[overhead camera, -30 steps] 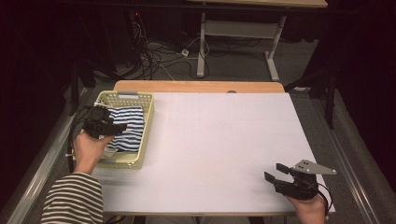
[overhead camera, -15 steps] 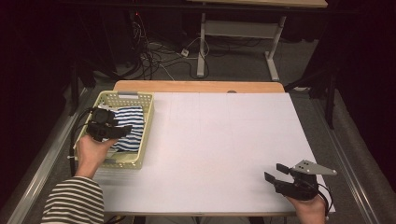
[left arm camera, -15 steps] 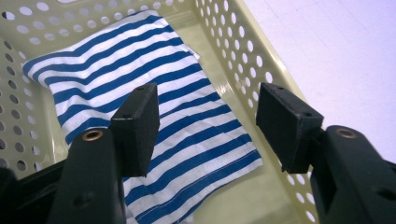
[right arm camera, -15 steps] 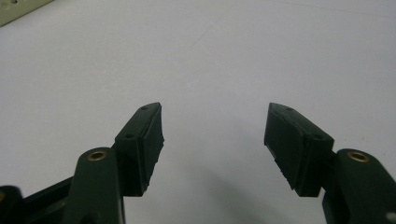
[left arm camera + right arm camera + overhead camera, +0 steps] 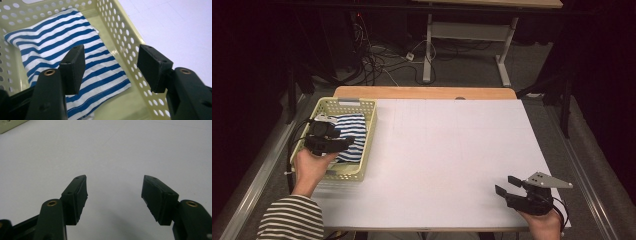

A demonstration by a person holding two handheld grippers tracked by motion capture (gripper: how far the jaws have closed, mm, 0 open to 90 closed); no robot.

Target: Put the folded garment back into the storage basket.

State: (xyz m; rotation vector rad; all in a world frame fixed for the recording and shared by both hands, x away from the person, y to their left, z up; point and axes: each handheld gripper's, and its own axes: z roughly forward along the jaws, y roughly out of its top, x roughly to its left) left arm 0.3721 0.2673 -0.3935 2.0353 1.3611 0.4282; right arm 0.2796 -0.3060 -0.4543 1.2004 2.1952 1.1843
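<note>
From above, the left gripper (image 5: 343, 144) hangs over the basket (image 5: 370, 131) at the table's (image 5: 452, 150) left edge, above the striped cloth (image 5: 353, 131); the right gripper (image 5: 507, 185) hovers near the front right corner.

Left gripper view: jaws wide apart, gripping nothing, the cloth (image 5: 60, 47) lying folded in the basket (image 5: 120, 42) beneath them.

Right gripper view: jaws wide apart over bare table (image 5: 125, 150), empty.

Table top (image 5: 447, 150) is lit bright and even from overhead, while the floor and room around it sink into near black. Soft shadow under the right gripper (image 5: 115, 192). Both gripper views are a bit soft up close (jaws slightly blurry), with a faint sheen on the basket (image 5: 120, 50).
</note>
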